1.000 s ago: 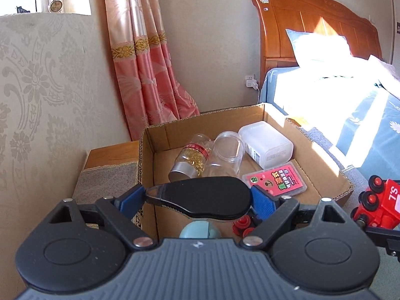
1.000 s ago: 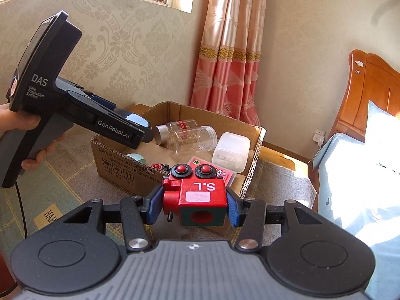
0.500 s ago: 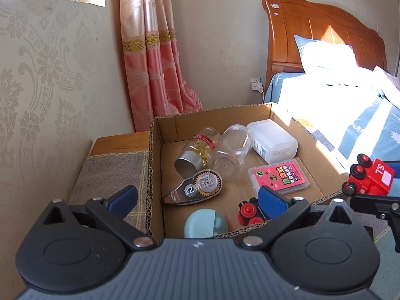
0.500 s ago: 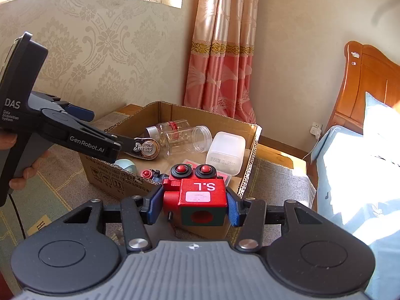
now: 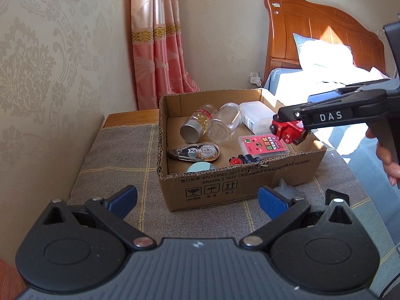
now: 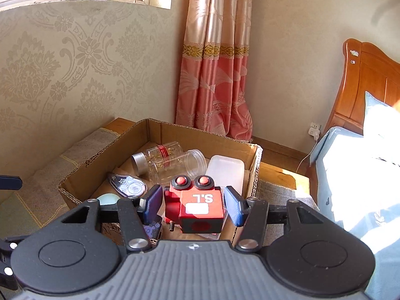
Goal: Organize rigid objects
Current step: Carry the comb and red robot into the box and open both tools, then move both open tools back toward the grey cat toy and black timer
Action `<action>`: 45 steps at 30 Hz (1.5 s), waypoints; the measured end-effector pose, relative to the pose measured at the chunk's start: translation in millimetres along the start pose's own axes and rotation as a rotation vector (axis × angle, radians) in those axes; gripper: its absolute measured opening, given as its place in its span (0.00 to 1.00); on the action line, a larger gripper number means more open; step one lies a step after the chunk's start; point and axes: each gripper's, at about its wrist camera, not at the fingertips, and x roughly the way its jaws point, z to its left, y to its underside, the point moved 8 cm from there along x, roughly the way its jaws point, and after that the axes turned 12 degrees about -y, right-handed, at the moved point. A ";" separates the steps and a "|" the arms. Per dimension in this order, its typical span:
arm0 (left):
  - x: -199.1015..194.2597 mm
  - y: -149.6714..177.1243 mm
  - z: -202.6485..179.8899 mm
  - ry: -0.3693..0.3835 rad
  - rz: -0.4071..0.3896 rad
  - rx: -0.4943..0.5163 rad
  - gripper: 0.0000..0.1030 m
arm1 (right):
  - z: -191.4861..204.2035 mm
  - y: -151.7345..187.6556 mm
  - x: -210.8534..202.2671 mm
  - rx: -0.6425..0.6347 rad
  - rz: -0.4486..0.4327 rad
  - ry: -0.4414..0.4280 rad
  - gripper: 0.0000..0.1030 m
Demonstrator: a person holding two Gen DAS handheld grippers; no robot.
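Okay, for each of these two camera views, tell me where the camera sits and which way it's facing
Left wrist: sits on the left gripper, facing the cardboard box from its near side; open blue pads, plus the right gripper and a hand.
Right wrist: sits on the right gripper, over the box, facing the curtain corner; jaws opening around the red toy.
Shared: box, toy, jars, tape dispenser.
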 end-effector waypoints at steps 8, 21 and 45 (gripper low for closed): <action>-13.6 6.8 2.6 0.014 -0.010 0.003 0.99 | 12.0 9.5 -28.0 0.012 -0.023 0.008 1.00; -31.7 25.1 16.6 0.010 -0.006 -0.021 0.99 | 11.0 80.1 -57.5 0.072 0.039 0.005 1.00; -15.9 48.5 -14.7 0.041 0.103 0.026 0.99 | -13.0 169.1 -10.9 0.170 0.222 -0.033 1.00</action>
